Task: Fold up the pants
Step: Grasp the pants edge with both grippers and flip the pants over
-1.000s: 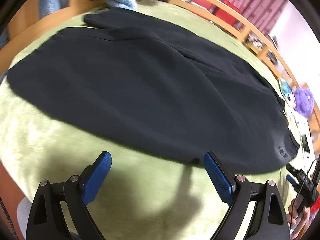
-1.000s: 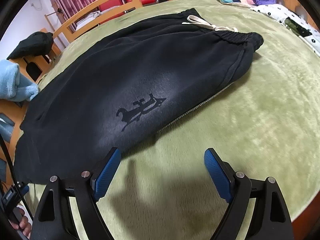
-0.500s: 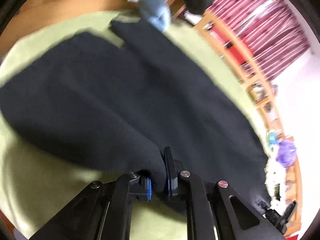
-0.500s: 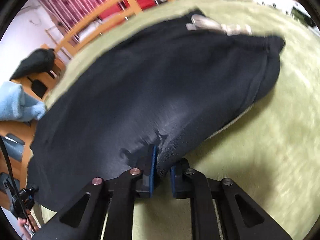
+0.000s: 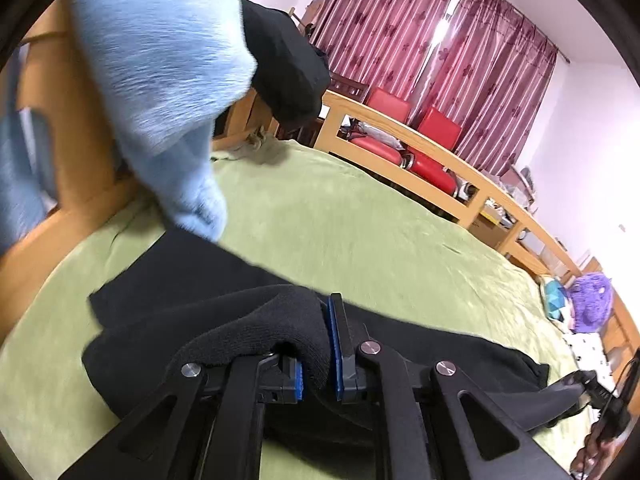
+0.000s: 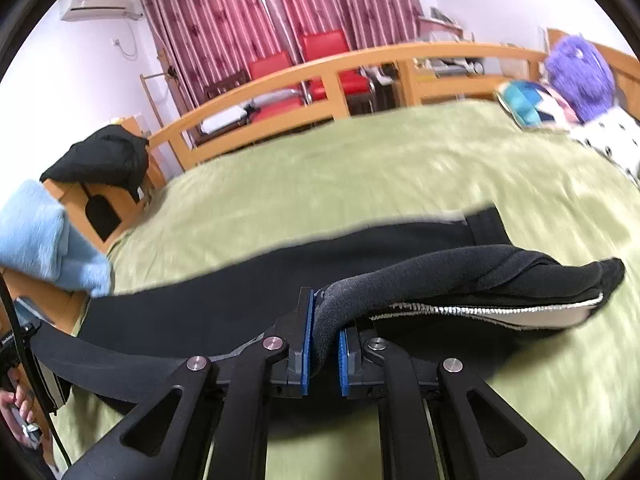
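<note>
Left gripper (image 5: 316, 356) clamped on the near edge of the black pants (image 5: 192, 292); right gripper (image 6: 323, 342) clamped likewise near the waistband. Pants lie along the bed (image 6: 320, 184). Carry both edges across level, together, keeping fabric taut.

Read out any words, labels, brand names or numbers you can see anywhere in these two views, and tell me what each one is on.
No text can be read in either view.
Air conditioner on the wall: any badge is too small and blurred to read.
Black pants: no print or label shows on the visible fabric.
Left gripper and right gripper: no markings show.
</note>
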Demonstrator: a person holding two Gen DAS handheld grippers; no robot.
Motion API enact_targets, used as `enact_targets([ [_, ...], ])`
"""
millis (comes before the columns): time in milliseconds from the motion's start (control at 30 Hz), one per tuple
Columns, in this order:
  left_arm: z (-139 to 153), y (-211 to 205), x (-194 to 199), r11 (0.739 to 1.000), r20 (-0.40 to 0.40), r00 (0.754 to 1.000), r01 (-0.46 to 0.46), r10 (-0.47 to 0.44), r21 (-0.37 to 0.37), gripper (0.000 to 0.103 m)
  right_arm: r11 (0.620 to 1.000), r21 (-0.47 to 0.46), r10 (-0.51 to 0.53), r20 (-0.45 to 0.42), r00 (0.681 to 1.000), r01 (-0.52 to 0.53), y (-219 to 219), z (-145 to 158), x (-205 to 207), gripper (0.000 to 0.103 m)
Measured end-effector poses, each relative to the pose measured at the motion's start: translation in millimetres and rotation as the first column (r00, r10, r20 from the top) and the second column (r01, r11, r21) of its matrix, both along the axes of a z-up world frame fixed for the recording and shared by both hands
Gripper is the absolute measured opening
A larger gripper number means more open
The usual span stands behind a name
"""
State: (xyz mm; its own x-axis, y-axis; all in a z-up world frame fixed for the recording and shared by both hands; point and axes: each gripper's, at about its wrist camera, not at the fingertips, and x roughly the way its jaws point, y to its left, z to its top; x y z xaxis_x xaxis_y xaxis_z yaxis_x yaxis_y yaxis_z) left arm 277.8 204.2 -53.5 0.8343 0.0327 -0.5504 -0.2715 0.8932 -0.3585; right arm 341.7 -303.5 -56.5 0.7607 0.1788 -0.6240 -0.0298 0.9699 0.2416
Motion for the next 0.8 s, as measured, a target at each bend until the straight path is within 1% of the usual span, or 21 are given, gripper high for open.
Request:
enact_targets([
  [67, -5, -2, 23, 1.0, 0.001, 1.0, -0.001, 0.001, 0.019, 0.01, 1.0, -0.002, 0.002, 0.02, 1.0, -0.002, 2, 3, 25, 0.01],
  [100, -14, -2, 40, 1.0, -0.009, 1.0, -0.003, 0.003, 0.026, 0.01, 1.0, -0.007, 0.001, 0.021, 1.0, 0.0, 8, -1, 45, 0.01],
  [133, -17, -3, 47, 1.0, -0.017, 1.0, -0.006, 0.006, 0.027, 0.01, 1.0, -0.011, 0.001, 0.018, 1.0, -0.001, 9, -7, 52, 0.01],
  [167, -27, -2, 61, 1.0, -0.032, 0.999, -0.006, 0.007, 0.027, 0.01, 1.0, -0.015, 0.005, 0.005, 1.0, -0.005, 14, -19, 69, 0.01],
  [267, -50, -6, 86, 0.999, -0.071, 0.997, -0.012, 0.014, 0.03, 0.011, 1.0, -0.01, 0.002, -0.036, 0.999, -0.003, 16, -54, 93, 0.01],
  [300, -56, -8, 89, 0.999, -0.085, 0.996, -0.014, 0.016, 0.033, 0.014, 1.0, -0.009, -0.002, -0.053, 0.999, 0.002, 15, -63, 98, 0.01],
  [333, -64, -10, 89, 0.999, -0.102, 0.995, -0.017, 0.021, 0.035, 0.015, 1.0, -0.009, -0.007, -0.078, 0.997, 0.007, 15, -75, 102, 0.01],
  [367, -70, -13, 93, 0.999, -0.134, 0.991, -0.023, 0.029, 0.048, 0.024, 1.0, -0.002, -0.008, -0.105, 0.994, 0.008, 17, -86, 107, 0.013],
  [400, -74, -16, 94, 0.998, -0.156, 0.987, -0.022, 0.031, 0.061, 0.037, 1.0, -0.001, -0.008, -0.121, 0.993, 0.008, 16, -96, 106, 0.017],
  [433, -77, -18, 94, 0.997, -0.171, 0.985, -0.016, 0.029, 0.077, 0.046, 1.0, -0.003, -0.008, -0.13, 0.991, 0.008, 16, -101, 105, 0.025],
  [467, -77, -21, 91, 0.996, -0.173, 0.985, -0.011, 0.026, 0.087, 0.062, 1.0, -0.009, -0.005, -0.149, 0.989, 0.004, 17, -106, 102, 0.042],
  [500, -75, -23, 85, 0.996, -0.164, 0.986, -0.006, 0.022, 0.093, 0.072, 1.0, -0.014, -0.001, -0.151, 0.988, -0.001, 16, -107, 99, 0.05],
  [533, -70, -25, 74, 0.995, -0.153, 0.988, -0.006, 0.022, 0.102, 0.074, 1.0, -0.018, 0.0, -0.143, 0.99, -0.002, 14, -106, 92, 0.058],
  [600, -63, -28, 56, 0.993, -0.151, 0.988, -0.001, 0.019, 0.118, 0.079, 0.999, -0.033, -0.002, -0.131, 0.991, -0.002, 10, -98, 71, 0.059],
  [633, -61, -30, 44, 0.993, -0.161, 0.987, 0.003, 0.016, 0.119, 0.083, 0.999, -0.04, 0.003, -0.134, 0.991, -0.008, 8, -95, 62, 0.061],
  [667, -61, -31, 37, 0.994, -0.167, 0.986, 0.012, 0.007, 0.112, 0.083, 0.999, -0.051, 0.005, -0.138, 0.99, -0.012, 4, -92, 51, 0.064],
  [700, -64, -34, 25, 0.995, -0.175, 0.985, 0.032, -0.015, 0.096, 0.083, 0.998, -0.07, -0.003, -0.14, 0.99, -0.007, 0, -90, 35, 0.066],
  [767, -75, -40, 4, 0.997, -0.203, 0.979, 0.04, -0.027, 0.061, 0.083, 0.994, -0.105, -0.018, -0.156, 0.988, 0.002, -11, -94, 8, 0.074],
  [800, -85, -41, -5, 0.999, -0.221, 0.975, 0.042, -0.035, 0.029, 0.083, 0.993, -0.121, -0.03, -0.169, 0.985, 0.009, -16, -97, -1, 0.074],
])
